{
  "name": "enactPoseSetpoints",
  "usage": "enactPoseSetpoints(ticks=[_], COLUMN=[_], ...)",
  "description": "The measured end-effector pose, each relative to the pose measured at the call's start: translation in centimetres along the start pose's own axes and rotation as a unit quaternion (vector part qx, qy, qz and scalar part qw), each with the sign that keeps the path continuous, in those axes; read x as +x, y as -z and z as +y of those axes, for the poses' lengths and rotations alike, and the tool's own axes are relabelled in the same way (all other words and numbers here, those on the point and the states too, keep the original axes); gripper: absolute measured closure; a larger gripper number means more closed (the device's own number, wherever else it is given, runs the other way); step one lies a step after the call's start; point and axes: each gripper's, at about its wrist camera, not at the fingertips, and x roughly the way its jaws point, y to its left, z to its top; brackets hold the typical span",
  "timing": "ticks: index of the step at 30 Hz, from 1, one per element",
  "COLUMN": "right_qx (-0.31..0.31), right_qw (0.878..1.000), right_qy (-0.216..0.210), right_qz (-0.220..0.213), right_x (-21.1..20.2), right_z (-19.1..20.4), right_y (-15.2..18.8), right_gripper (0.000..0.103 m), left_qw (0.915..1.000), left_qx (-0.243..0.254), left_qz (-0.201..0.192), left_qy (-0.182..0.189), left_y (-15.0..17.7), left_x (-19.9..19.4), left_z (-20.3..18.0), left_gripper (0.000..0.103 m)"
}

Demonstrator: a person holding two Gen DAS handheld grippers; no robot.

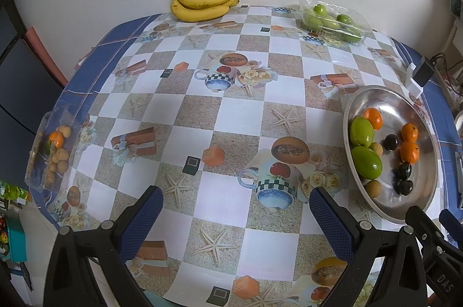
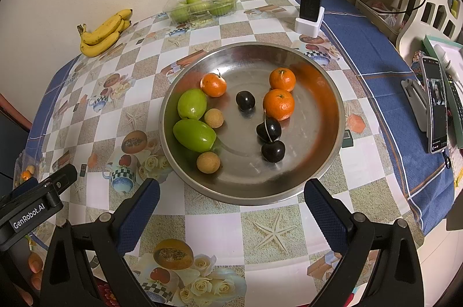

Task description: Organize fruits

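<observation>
A steel bowl (image 2: 324,93) (image 1: 425,177) holds three tangerines (image 2: 278,104), two green fruits (image 2: 194,135), two small tan fruits (image 2: 208,162) and three dark cherries (image 2: 273,151). My right gripper (image 2: 231,195) stands open just short of the bowl's near rim, nothing between its fingers. My left gripper (image 1: 235,201) is open above the patterned tablecloth, left of the bowl. A banana bunch (image 1: 204,3) (image 2: 101,32) lies at the far edge by the wall. A clear tray of green fruits (image 1: 332,20) (image 2: 202,5) sits at the back. Another clear box (image 1: 53,151) with tan fruits and a tangerine sits at the left edge.
A black charger in a white stand (image 2: 309,12) stands behind the bowl with its cable running up. A phone on a holder (image 2: 435,104) and boxes lie at the right on the blue cloth border. The left gripper's body (image 2: 31,208) shows at the lower left of the right wrist view.
</observation>
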Motion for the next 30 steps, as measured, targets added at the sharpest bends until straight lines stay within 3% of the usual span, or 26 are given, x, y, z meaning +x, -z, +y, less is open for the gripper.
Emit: enactPoseSetpoints(ticks=[30], right_qx=[-0.001], right_qw=[1.0], right_qy=[0.001], right_qz=[0.002], right_x=[0.15], right_z=[0.04], right_y=[0.06], right_gripper=[0.003], left_qw=[1.0], left_qx=[0.002], left_qz=[0.0], left_qy=[0.004], left_y=[-0.05], left_x=[-0.08], left_z=[0.0], left_gripper=[0.0])
